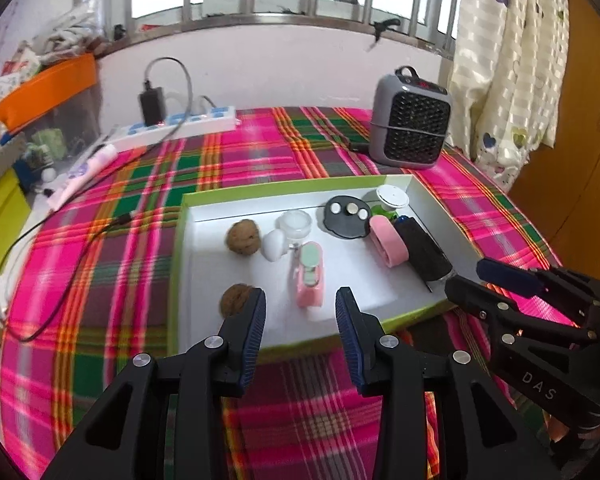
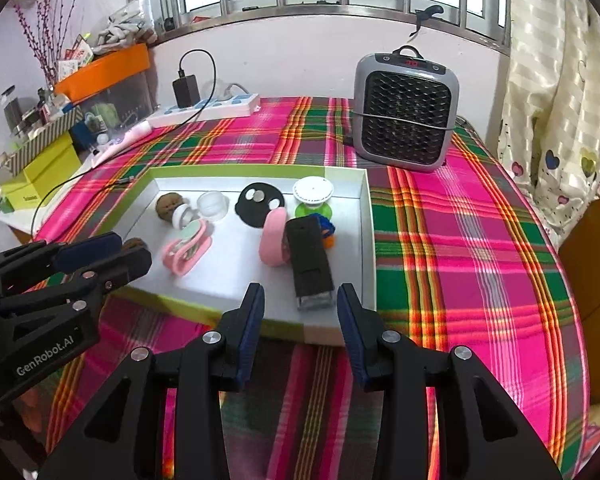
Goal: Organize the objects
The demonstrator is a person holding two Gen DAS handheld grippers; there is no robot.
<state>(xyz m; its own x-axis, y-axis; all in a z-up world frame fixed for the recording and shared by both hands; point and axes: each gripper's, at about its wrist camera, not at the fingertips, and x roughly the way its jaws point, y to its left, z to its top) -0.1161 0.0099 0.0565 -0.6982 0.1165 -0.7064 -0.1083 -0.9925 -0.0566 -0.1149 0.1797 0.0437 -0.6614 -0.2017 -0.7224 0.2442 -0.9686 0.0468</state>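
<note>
Both the left tongs (image 1: pixel 301 312) and right tongs (image 2: pixel 300 308) hover parted and empty at the near edge of the shallow green-rimmed white cardboard tray (image 1: pixel 300 190) on the plaid-clothed desk (image 2: pixel 460 240), its small objects apparently all gathered, so next likely comes withdrawal.
</note>
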